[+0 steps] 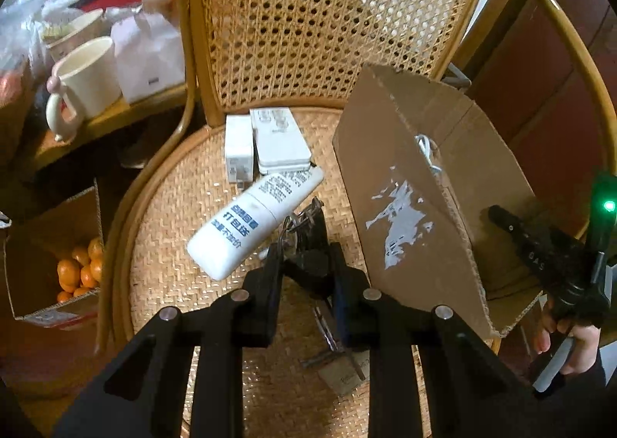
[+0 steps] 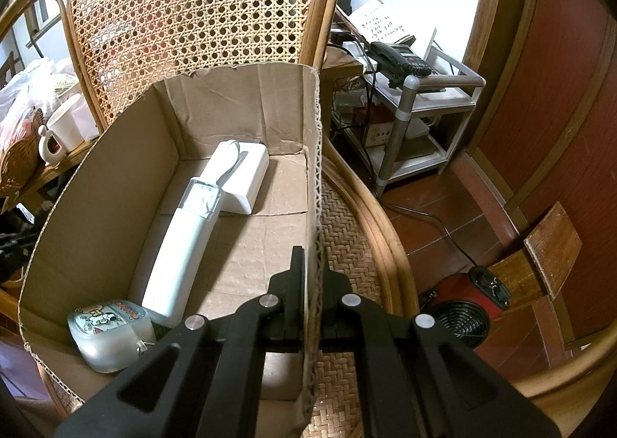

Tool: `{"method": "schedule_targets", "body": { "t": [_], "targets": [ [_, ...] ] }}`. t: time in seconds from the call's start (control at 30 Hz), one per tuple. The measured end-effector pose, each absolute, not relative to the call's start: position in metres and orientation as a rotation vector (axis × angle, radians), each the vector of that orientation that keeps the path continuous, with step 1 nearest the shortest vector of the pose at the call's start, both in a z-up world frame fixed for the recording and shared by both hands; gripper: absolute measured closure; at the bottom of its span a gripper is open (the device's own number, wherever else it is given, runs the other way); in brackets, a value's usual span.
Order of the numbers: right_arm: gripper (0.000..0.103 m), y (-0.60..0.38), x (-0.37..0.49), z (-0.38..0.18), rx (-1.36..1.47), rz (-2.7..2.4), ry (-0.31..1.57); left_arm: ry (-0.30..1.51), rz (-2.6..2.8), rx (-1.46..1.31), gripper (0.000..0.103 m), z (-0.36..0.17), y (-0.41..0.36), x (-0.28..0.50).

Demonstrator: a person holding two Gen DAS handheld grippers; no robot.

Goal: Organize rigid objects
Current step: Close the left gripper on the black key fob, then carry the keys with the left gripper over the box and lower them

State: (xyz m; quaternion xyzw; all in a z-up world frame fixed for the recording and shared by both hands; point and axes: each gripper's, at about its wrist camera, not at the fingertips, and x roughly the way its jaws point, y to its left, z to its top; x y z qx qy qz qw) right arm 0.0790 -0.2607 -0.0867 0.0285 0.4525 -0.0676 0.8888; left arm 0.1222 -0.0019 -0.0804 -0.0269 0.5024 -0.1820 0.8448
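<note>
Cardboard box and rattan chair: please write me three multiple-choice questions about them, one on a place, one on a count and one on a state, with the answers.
1. Where does the white tube lie?
A. in the cream mug
B. on the woven chair seat
C. on the floor

2. How many things lie inside the cardboard box?
A. two
B. three
C. five

3. In what state is the right gripper?
A. open above the box
B. shut on the box's side wall
C. shut on the white tube

Answers:
1 B: the tube rests on the weave, outside the box.
2 B: the box holds a long white device, a white block and a cartoon-printed case.
3 B: the corrugated edge of the wall runs between its closed fingers.
</note>
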Motion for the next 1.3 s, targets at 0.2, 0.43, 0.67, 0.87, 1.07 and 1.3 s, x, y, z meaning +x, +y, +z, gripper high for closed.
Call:
{"method": "schedule_targets", "body": {
  "t": [0.2, 0.43, 0.67, 0.87, 1.07, 1.3],
  "targets": [
    [0.097, -0.26, 0.079, -0.087, 0.059, -0.141, 0.94, 0.99, -0.372, -0.04, 0.082, -0.063, 0.0, 0.11],
    [0.097, -0.26, 0.079, -0.087, 0.059, -0.142, 0.94, 0.875, -0.355, -0.035, 0.082, -0.034, -0.002, 0.094],
    [0.097, -0.262, 0.079, -0.087, 0.059, -0.145, 0.939, 0.764, -0.398, -0.037, 0.082, -0.006, -0.023, 0.074],
    [0.097, -0.264, 0.079, -0.087, 0.061, -0.147, 0.938, 0.655, -0.447, -0.058, 0.082, 0.018, -0.041, 0.06],
    [0.097, -0.264, 0.079, -0.086, 0.062, -0.148, 0.937, 0.657, -0.472, -0.005, 0.081, 0.015, -0.076, 0.058],
    [0.097, -0.263, 0.079, -0.085, 0.056, -0.142, 0.929, 0.758, -0.47, 0.101, 0.081, -0.015, -0.114, 0.065]
  ]
}}
